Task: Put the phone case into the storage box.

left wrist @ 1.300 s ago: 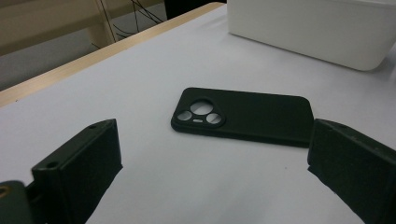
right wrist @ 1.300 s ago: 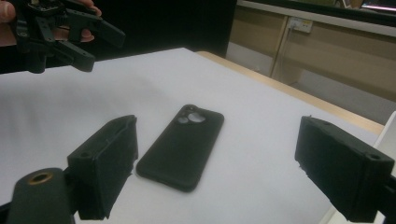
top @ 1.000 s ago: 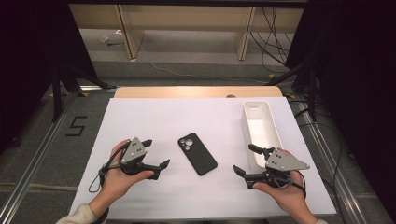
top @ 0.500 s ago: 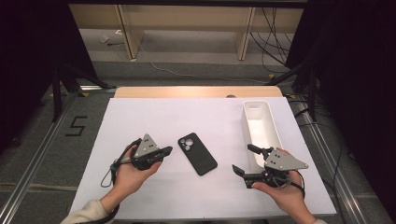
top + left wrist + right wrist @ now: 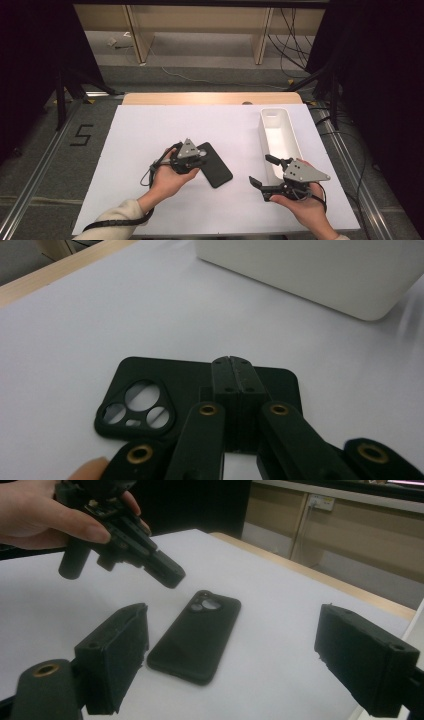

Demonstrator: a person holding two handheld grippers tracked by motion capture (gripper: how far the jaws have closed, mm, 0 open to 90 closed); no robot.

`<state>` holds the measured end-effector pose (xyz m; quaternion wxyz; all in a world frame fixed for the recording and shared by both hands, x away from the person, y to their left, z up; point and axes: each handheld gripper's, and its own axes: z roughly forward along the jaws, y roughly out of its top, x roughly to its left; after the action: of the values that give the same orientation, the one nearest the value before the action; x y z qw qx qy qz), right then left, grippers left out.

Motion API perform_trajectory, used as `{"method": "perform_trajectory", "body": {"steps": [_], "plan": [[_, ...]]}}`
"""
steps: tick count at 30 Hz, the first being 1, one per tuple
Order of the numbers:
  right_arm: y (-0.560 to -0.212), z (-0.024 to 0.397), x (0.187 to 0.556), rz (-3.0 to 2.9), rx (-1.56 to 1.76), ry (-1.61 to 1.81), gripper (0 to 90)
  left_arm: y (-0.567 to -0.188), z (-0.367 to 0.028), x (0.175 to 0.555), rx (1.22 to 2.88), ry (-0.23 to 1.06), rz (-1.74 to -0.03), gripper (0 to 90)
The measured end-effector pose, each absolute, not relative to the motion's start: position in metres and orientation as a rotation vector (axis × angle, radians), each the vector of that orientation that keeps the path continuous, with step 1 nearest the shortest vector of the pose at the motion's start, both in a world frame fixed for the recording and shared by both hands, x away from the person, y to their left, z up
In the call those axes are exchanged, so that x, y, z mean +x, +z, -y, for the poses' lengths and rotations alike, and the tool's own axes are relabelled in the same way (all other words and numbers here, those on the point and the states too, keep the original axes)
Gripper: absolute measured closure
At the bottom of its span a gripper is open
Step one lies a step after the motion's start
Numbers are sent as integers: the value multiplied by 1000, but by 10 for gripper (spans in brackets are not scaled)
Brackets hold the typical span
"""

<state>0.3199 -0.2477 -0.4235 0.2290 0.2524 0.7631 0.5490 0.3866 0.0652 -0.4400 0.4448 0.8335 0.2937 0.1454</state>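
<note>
Hovering over the black phone case (image 5: 215,165) at mid-table, the left gripper (image 5: 200,161) has jaws pressed together, empty; the right gripper (image 5: 262,171) waits wide apart beside the white bin (image 5: 292,145) — likely approach stage; next, spreading the left jaws to grasp.

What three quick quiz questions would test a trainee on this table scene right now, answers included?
1. True or false: the left gripper has its jaws closed together, above the black phone case.
2. Which gripper has its jaws spread wide apart? A) left B) right C) both
3. Fill in: the long white tray lies on the table's ____ side, as seen in the high view.

Key
1. True. The left gripper view shows the jaws pressed together with nothing between them, over the case's camera end.
2. B.
3. Right; it stands apart from the case and holds nothing visible.
</note>
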Motion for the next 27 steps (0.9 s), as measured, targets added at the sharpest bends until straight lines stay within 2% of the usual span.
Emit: {"method": "perform_trajectory", "body": {"steps": [14,27], "plan": [[-424,249,320,-2099,706,1518,154,-465,-9,405,2163,288,-718,900],[-424,250,320,-2098,707,1518,156,-479,19,412,2225,269,-705,900]]}}
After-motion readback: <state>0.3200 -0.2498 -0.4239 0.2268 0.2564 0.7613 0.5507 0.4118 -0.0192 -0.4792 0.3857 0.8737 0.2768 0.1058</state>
